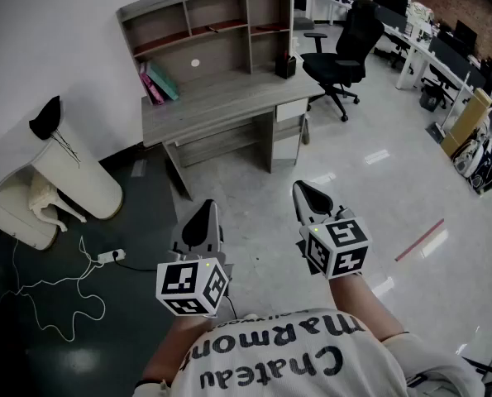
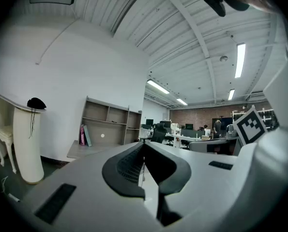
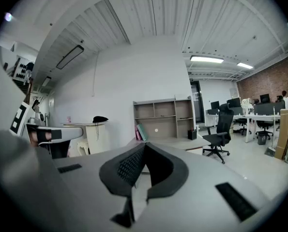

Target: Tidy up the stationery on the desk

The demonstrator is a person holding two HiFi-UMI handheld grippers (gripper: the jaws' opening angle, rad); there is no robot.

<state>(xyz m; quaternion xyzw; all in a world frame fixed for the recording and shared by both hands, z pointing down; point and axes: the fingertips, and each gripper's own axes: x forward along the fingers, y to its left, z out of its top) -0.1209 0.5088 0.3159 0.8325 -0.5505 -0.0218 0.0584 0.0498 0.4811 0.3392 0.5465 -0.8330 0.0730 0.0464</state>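
Note:
A grey desk with a shelf hutch stands far ahead against the white wall. Pink and teal folders lean at its back left, and a black pen holder sits at its right end. A thin item lies on the middle shelf. My left gripper and right gripper are held low over the floor, well short of the desk. Both are shut with nothing between the jaws. The left gripper view shows the left gripper aimed toward the desk. The right gripper also faces the desk.
A black office chair stands right of the desk. At the left are a white rounded cabinet with a black hat on it, a small white stool, and a power strip with loose cable. Office desks fill the back right.

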